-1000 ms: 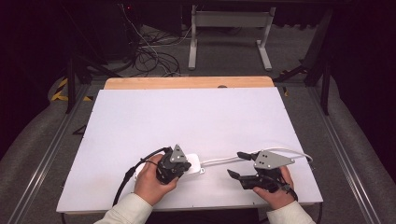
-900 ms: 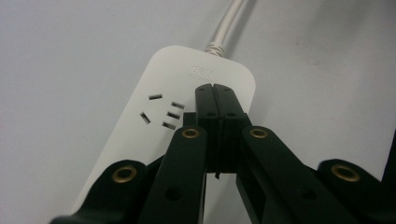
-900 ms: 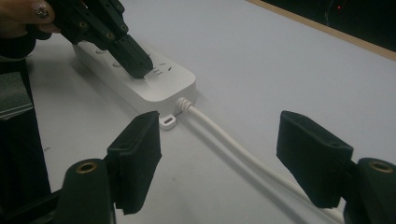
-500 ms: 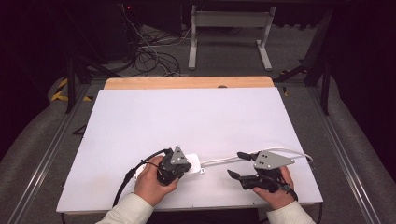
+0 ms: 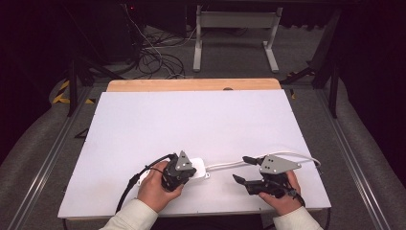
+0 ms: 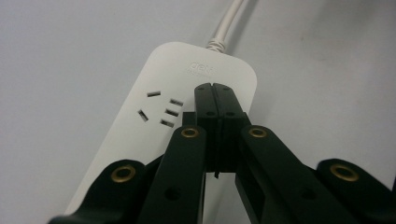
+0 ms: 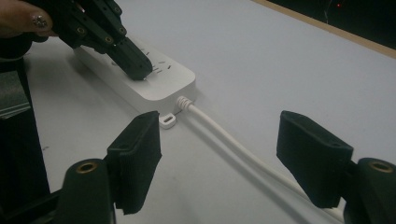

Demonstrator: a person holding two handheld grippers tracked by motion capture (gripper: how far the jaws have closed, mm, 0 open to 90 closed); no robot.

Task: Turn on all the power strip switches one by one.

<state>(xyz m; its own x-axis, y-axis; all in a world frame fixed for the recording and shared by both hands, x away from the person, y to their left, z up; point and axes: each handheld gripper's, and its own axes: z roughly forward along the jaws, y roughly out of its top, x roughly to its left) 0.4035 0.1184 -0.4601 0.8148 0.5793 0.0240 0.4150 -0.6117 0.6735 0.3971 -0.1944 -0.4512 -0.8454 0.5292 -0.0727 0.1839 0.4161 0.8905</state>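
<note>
Pinning the white power strip (image 5: 196, 170) flat on the white table (image 5: 191, 120), near its front edge, with the left gripper (image 6: 215, 91), jaws pressed together and tips resting on the strip's top beside the sockets. Holding the right gripper (image 7: 219, 154) with jaws wide apart over the white cord (image 7: 233, 142), gripping nothing. Next, probably: lowering onto the cord and closing squarely.

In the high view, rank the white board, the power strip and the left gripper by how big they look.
1. White board, by far.
2. Power strip and left gripper: unsure, since the gripper covers part of the strip.
</note>
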